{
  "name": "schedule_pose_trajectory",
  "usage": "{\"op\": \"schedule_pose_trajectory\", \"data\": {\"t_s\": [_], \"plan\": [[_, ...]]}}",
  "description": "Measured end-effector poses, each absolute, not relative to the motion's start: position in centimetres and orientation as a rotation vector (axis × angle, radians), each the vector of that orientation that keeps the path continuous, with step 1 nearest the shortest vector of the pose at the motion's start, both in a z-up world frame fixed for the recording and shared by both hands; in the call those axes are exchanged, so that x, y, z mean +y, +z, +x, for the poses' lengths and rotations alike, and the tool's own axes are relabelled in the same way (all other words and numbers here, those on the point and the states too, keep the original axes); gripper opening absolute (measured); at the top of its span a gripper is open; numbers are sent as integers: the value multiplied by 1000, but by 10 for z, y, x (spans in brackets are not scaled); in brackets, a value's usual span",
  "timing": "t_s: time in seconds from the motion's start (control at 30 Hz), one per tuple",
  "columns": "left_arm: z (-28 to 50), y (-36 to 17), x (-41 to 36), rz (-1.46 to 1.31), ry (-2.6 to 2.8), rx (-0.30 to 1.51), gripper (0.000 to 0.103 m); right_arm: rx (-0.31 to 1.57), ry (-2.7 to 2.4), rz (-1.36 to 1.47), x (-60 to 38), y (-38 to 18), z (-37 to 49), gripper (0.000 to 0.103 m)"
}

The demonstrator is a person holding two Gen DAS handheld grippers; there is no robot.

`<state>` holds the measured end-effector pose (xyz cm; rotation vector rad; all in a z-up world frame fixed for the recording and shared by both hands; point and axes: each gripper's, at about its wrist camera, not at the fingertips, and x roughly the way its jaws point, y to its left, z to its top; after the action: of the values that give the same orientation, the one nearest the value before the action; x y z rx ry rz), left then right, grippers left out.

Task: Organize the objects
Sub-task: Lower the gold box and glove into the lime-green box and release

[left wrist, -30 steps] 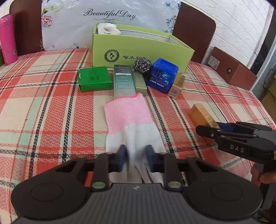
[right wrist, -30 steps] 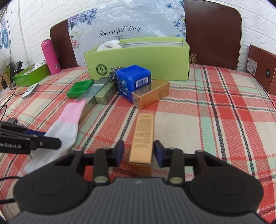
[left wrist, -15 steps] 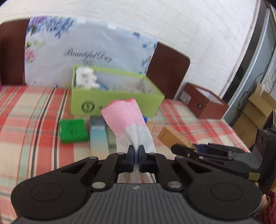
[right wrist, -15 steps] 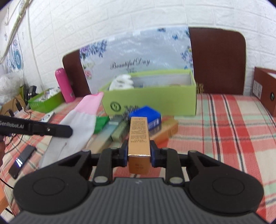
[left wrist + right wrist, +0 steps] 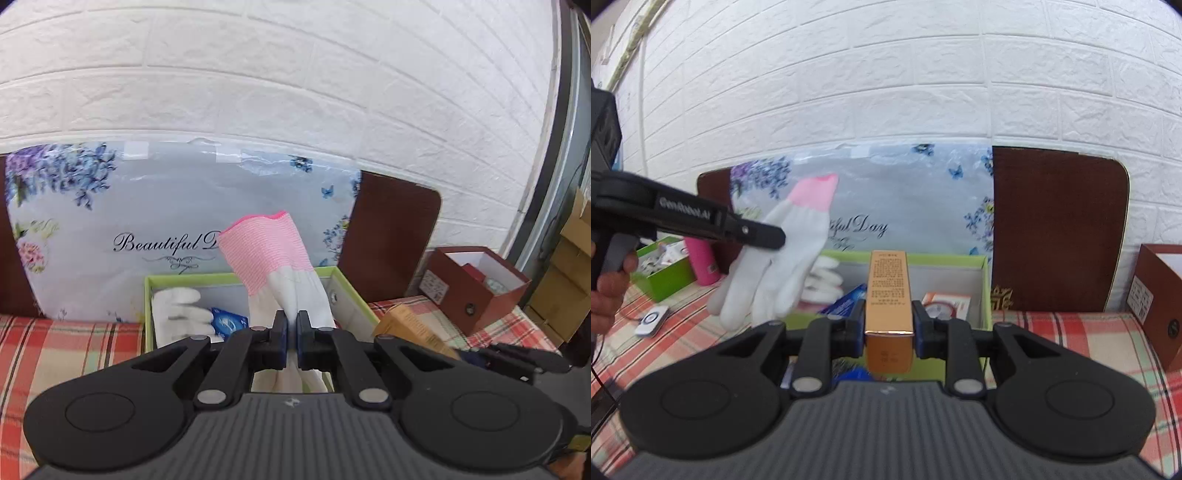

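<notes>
The left claw (image 5: 764, 236), its side printed "GenRobot.AI", is clamped on a white glove with a pink cuff (image 5: 273, 266), held up in the air over the near edge of the green box (image 5: 147, 314). At far left in the right wrist view stand a pink bottle (image 5: 701, 266) and a small green tray (image 5: 661, 280). Behind the box leans a flowered sheet reading "Beautiful Day" (image 5: 162, 242). Inside the box lie another white glove (image 5: 177, 314) and a blue packet (image 5: 229, 321), partly hidden by the claws. The right claw (image 5: 888, 328) is clamped on a gold carton (image 5: 888, 295); its small print is too fine to read. A brown box (image 5: 476, 288) sits on the plaid bench (image 5: 1071, 332) at right.
</notes>
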<state>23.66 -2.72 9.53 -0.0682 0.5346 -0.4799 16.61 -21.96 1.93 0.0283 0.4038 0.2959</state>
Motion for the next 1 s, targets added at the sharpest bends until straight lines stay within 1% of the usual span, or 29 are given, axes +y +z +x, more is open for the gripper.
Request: {"op": "schedule_pose_trajectory", "data": {"t_s": [0.23, 0.43, 0.47, 0.5, 0.53, 0.57, 0.6, 0.63, 0.67, 0.7, 0.83, 1.0], "plan": [[302, 73, -34, -52, -449, 623, 3, 386, 265, 31, -222, 20, 231, 24], [334, 42, -37, -46, -428, 668, 3, 430, 268, 8, -211, -9, 279, 24], [337, 37, -37, -30, -433, 659, 4, 439, 273, -9, -208, -17, 285, 27], [337, 32, -37, -12, -435, 639, 5, 456, 275, -29, -205, -23, 290, 41], [336, 28, -36, 2, -429, 623, 13, 467, 265, -46, -204, -28, 290, 58], [333, 26, -33, 3, -407, 615, 31, 455, 252, -62, -203, -32, 287, 64], [329, 25, -28, -8, -385, 607, 44, 436, 244, -76, -204, -34, 283, 75], [324, 25, -24, -26, -374, 587, 68, 417, 233, -93, -205, -37, 277, 91], [317, 25, -17, -53, -370, 555, 78, 403, 222, -104, -206, -39, 270, 98], [312, 26, -12, -77, -368, 535, 78, 389, 209, -107, -207, -40, 264, 103], [295, 34, -5, -127, -328, 533, 78, 377, 199, -112, -207, -40, 245, 103], [271, 51, -9, -89, -248, 555, 78, 378, 205, -89, -205, -28, 221, 103]]}}
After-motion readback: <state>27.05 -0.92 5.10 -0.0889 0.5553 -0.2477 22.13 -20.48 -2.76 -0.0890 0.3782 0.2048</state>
